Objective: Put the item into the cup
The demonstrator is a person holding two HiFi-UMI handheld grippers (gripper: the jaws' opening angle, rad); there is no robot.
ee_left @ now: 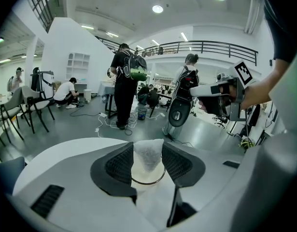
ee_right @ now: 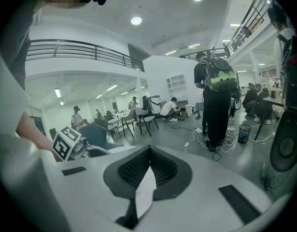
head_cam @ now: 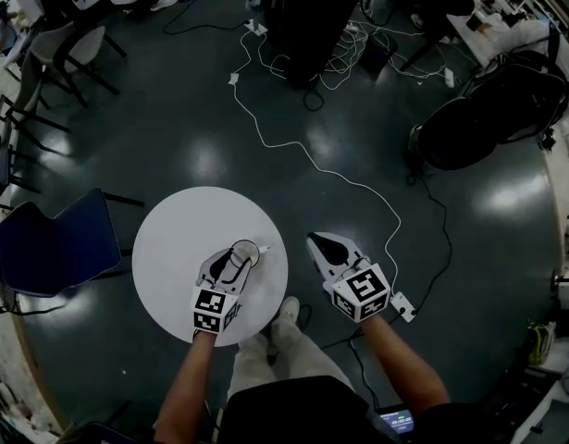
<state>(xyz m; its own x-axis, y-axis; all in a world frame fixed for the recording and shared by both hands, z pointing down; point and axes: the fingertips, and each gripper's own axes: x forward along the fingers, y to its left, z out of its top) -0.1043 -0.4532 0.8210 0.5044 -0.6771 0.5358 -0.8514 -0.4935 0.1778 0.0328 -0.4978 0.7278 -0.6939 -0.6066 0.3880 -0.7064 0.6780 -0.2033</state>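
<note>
On my far left a blue chair [head_cam: 57, 243] stands on the dark floor, just beside the round white table [head_cam: 173, 239]. My left gripper [head_cam: 236, 259] is over the near right part of that table, pointing away from me. In the left gripper view its jaws stand apart [ee_left: 148, 161]. Between them sits the cup [ee_left: 148, 181], whose dark rim shows low in the gap. A white packet [ee_left: 148, 153] stands in the cup with its wide top sticking up above the rim, close to the ribbed pads on both sides. I can't say for sure whether it brushes them, but they aren't squeezing it. From the head view the cup [head_cam: 244, 251] rests on the table near its right edge.

Further right, my right gripper [head_cam: 323, 246] is off the table, held over the floor. Its jaws are closed tip to tip with nothing between them [ee_right: 149, 151]. A white cable [head_cam: 312, 160] snakes across the floor from the far side toward that gripper.
</note>
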